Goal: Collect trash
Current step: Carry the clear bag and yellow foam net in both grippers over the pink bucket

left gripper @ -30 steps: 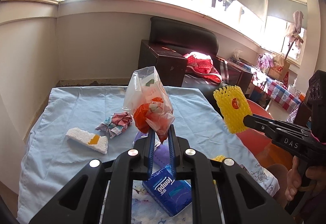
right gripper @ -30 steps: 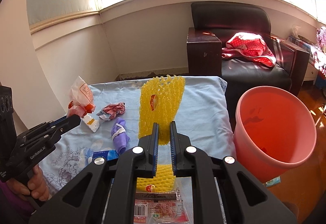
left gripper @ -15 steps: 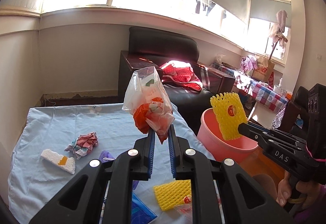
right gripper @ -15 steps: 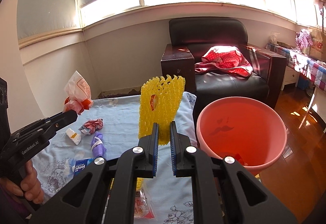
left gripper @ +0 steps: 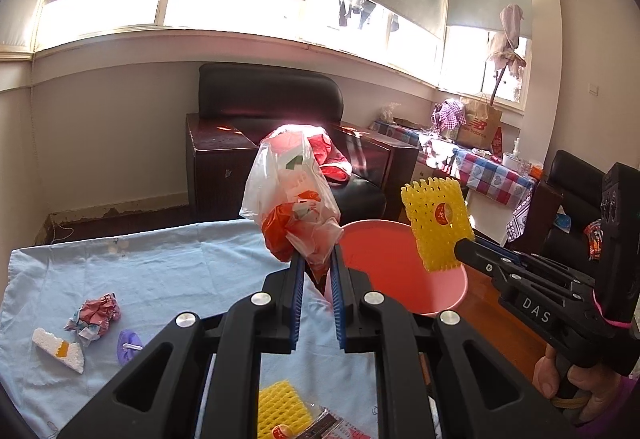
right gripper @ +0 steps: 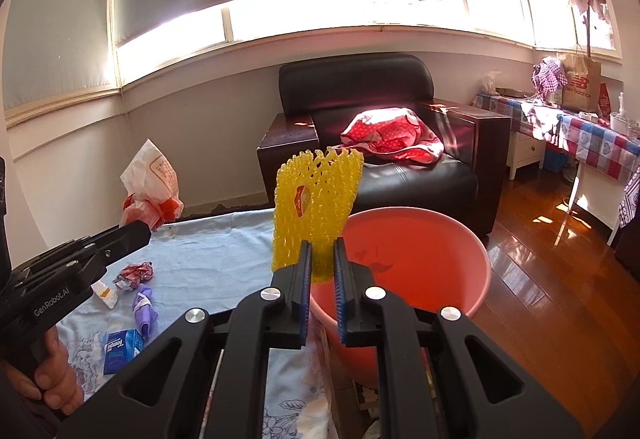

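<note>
Left gripper [left gripper: 316,271] pinches a crumpled plastic bag [left gripper: 294,207] by its lower end; the pink bucket [left gripper: 400,279] sits just beyond and right of its tips. To drop cleanly, I judge it should clear the rim before letting go. Right gripper [right gripper: 322,263] clamps a yellow foam fruit net [right gripper: 316,199] upright, directly before the bucket. Both point slightly downward.

"das" on the right gripper [left gripper: 464,251], "genrobot.ai" on the left gripper [right gripper: 138,233], "tempo" on the blue tissue pack [right gripper: 120,351], "new balance" on the far paper bag [right gripper: 580,87].
</note>
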`<state>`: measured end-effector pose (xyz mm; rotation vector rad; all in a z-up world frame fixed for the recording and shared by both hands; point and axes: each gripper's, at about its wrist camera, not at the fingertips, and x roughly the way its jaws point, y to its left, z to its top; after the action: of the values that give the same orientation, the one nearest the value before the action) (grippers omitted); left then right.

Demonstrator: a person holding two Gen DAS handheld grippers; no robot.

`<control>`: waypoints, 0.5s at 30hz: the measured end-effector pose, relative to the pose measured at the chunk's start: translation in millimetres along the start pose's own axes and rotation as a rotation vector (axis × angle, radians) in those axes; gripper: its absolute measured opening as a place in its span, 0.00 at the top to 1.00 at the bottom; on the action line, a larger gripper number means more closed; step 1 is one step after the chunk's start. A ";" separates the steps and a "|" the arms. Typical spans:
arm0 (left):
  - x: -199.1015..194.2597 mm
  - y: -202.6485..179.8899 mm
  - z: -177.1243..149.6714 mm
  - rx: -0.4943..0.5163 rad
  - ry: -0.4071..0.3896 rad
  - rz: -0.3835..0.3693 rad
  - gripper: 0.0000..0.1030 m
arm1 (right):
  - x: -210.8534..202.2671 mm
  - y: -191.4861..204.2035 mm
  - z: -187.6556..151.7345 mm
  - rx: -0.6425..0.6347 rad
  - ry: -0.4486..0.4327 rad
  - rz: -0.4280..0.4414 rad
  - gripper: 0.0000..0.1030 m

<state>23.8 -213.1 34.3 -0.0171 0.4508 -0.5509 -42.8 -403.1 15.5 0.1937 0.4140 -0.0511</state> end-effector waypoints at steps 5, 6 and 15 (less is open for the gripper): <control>21.5 -22.2 2.1 0.018 0.022 -0.028 0.88 | -0.9 -21.4 -0.6 0.030 -0.013 -0.040 0.89; 26.0 -25.3 1.9 0.018 0.028 -0.035 0.88 | -1.1 -25.0 -1.3 0.035 -0.014 -0.047 0.89; 69.7 -49.6 -1.4 -0.001 0.097 -0.081 0.88 | 2.3 -53.7 -5.8 0.058 -0.020 -0.110 0.89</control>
<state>51.0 -290.8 11.2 -0.0096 0.5471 -0.6326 -47.7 -454.6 -0.1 0.2273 0.4033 -0.1727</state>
